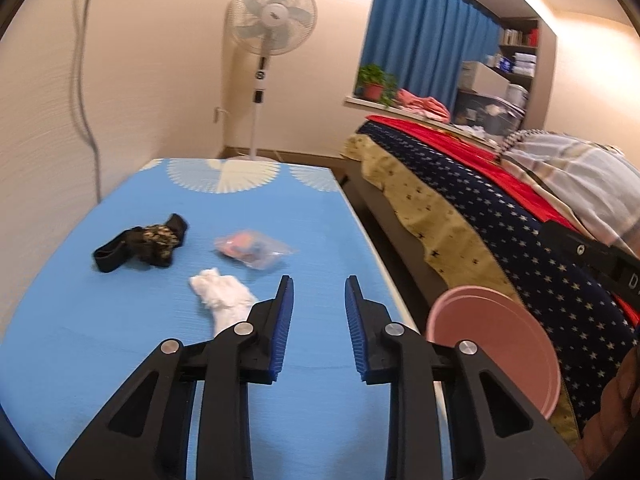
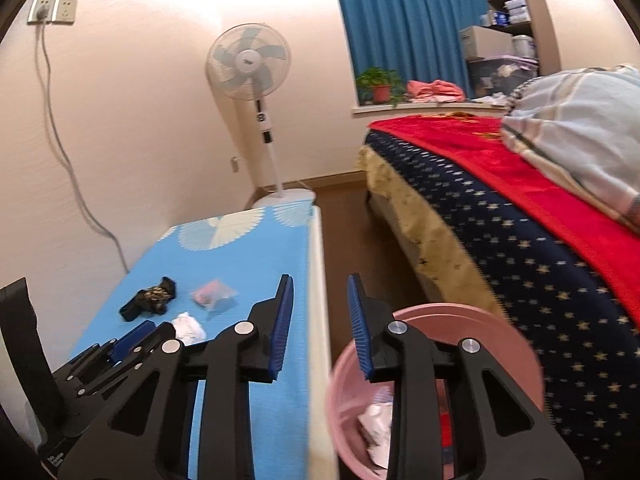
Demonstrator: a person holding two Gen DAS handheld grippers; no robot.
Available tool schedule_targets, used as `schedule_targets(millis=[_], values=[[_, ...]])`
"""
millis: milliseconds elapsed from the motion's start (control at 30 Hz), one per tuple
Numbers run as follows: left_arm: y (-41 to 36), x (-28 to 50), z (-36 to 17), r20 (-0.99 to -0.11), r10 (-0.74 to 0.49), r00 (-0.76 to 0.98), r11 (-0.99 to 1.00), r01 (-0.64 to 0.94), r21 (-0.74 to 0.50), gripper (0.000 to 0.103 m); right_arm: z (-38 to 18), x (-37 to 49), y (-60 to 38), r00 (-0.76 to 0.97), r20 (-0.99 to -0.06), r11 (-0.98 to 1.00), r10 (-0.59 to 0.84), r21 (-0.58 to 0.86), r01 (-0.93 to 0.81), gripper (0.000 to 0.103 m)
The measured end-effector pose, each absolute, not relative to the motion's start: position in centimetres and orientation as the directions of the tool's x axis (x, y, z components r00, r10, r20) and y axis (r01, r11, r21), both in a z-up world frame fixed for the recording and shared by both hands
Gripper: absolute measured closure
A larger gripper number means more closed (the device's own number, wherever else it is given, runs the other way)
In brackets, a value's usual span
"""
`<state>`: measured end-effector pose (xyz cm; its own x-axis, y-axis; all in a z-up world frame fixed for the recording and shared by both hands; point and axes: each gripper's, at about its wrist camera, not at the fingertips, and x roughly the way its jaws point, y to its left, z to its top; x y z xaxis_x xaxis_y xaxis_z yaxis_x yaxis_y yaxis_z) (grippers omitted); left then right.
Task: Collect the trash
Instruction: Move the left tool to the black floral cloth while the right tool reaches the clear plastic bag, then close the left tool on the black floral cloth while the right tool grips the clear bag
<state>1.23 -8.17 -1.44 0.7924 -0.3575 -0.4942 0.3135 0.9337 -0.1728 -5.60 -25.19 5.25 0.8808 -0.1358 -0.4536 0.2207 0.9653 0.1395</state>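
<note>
In the pink bin, only the right view shows paper; both grippers' fingers released.

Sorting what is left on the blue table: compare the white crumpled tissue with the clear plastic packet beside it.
The white tissue is opaque, plain and bunched into a lump; the clear packet is see-through, with pink and orange contents showing. The tissue lies nearer the left gripper, partly behind one finger; the packet lies farther back, in full view. Both rest loose on the blue table, untouched.
</note>
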Motion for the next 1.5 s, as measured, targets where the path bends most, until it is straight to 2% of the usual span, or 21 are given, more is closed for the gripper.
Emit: schedule_targets(millis=[400, 833, 967, 1067, 1500], values=[[-3.5, 4.8, -3.2, -0.513, -0.222, 0.829, 0.970, 0.134, -0.202, 0.077, 1.3, 0.3, -22.1, 0.877, -0.479, 0.962, 0.041, 0.256, 0.095, 0.075], [0.8, 9.4, -4.5, -0.524, -0.111, 0.845, 0.976, -0.009, -0.220, 0.077, -2.5, 6.5, -18.6, 0.832, -0.529, 0.941, 0.167, 0.337, 0.025, 0.074], [2.2, 11.1, -5.1, -0.540, -0.092, 0.837, 0.971, -0.044, -0.234, 0.076, -3.6, 8.7, -18.1, 0.815, -0.553, 0.932, 0.171, 0.359, 0.048, 0.072], [3.0, 12.2, -5.4, -0.552, -0.078, 0.830, 0.966, -0.074, -0.248, 0.077, -4.1, 9.9, -17.7, 0.806, -0.570, 0.931, 0.161, 0.358, 0.068, 0.067], [3.9, 15.1, -6.7, -0.592, -0.086, 0.802, 0.952, -0.109, -0.285, 0.076, -7.2, 13.7, -16.9, 0.742, -0.645, 0.920, 0.182, 0.377, 0.102, 0.067]])
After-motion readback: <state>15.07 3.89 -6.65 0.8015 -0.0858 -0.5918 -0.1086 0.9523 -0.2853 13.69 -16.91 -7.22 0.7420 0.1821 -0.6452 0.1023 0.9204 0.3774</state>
